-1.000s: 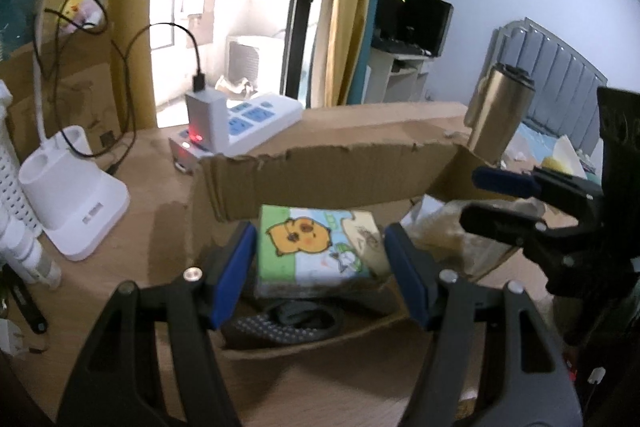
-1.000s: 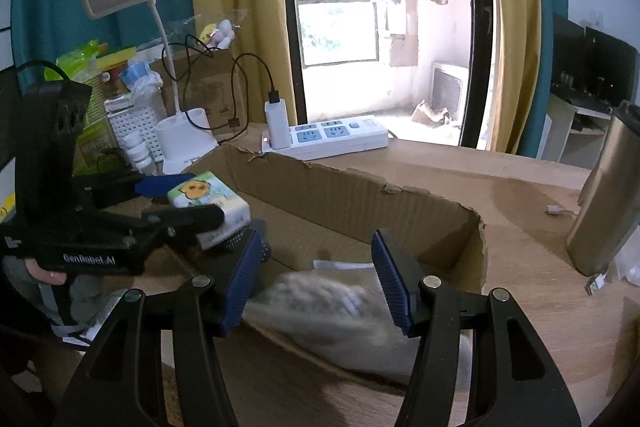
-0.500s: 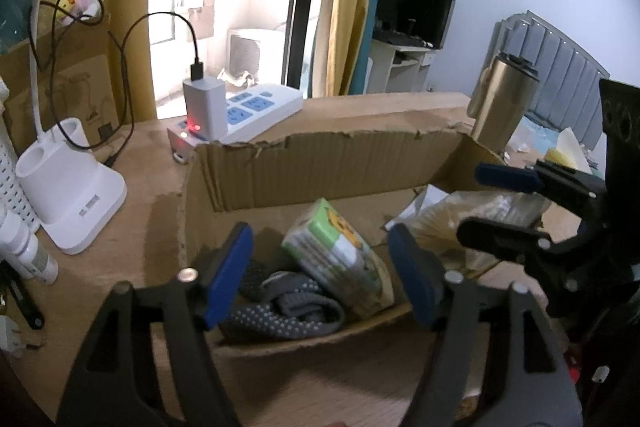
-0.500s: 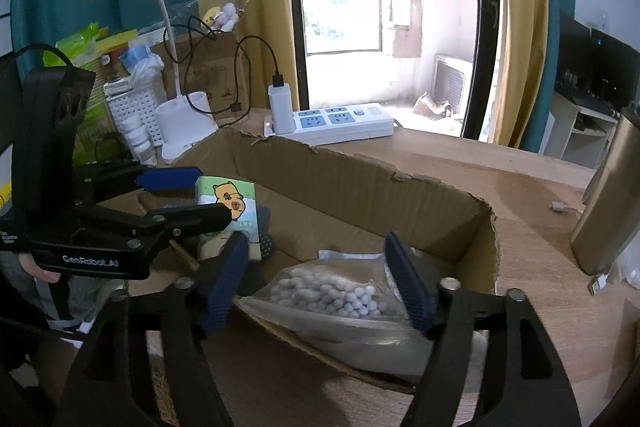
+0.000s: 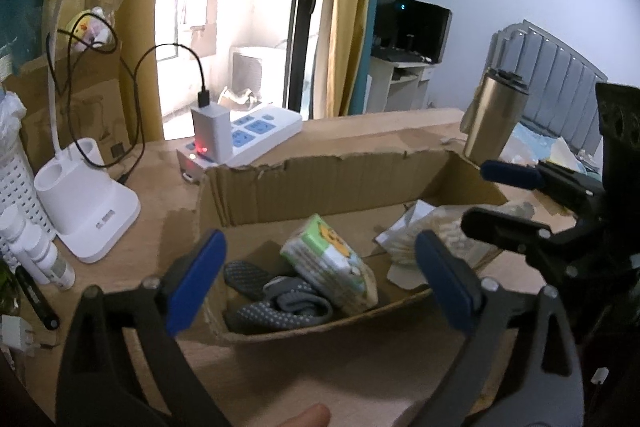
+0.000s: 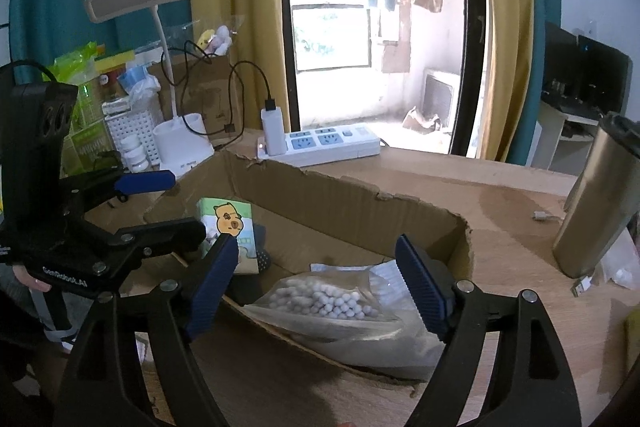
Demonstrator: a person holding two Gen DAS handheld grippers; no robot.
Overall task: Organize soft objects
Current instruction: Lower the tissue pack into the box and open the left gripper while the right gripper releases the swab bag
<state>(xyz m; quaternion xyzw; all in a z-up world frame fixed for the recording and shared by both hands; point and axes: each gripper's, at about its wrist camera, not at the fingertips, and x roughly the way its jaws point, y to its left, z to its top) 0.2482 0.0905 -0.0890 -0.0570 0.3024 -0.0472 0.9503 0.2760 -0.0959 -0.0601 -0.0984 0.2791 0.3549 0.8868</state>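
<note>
Since a second ago, the tissue pack (image 5: 330,263) has been released by the left gripper (image 5: 320,279) and is now seen tilted inside the cardboard box (image 5: 340,183), leaning on the grey dotted socks (image 5: 276,303) at the near left of the box. The left gripper has been drawn back to the near edge, its jaws spread wide with nothing between them. The right gripper (image 6: 316,283) is likewise held spread and empty, just above the bag of white pellets (image 6: 324,303), which lies in the near right part of the box and droops over its low front wall. Whether the bag is touched by the right gripper cannot be told for certain. Beyond the box on the tabletop (image 6: 500,199) a power strip (image 6: 328,145) is seen, with a desk lamp (image 6: 176,67) to the far left and a steel tumbler (image 6: 596,203) to the right.
</note>
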